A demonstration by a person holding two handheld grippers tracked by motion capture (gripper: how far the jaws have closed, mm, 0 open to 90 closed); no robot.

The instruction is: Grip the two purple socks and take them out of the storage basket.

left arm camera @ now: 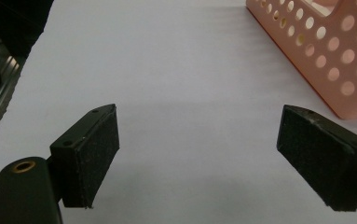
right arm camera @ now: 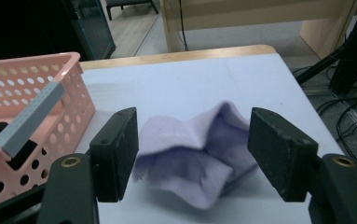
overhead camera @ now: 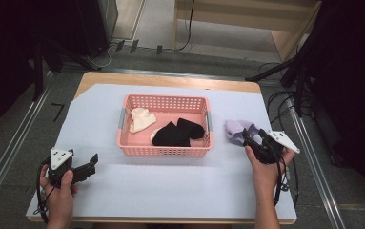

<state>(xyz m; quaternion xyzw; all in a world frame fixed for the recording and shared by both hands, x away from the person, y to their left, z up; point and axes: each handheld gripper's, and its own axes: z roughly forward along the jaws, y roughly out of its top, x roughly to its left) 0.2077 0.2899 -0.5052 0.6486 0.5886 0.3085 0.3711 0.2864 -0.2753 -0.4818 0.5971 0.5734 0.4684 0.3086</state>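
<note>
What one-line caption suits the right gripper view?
Open right gripper straddling a crumpled lilac sock beside the pink basket.

A lilac sock [right arm camera: 199,163] is being shown beside a pink perforated basket [overhead camera: 165,150] holding black socks [overhead camera: 177,133] and cream socks [overhead camera: 141,119].

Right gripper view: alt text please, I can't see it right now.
The right gripper stands open around a crumpled lilac sock on the white table cover, pads not pressing it. A pink basket sits at the left.
</note>
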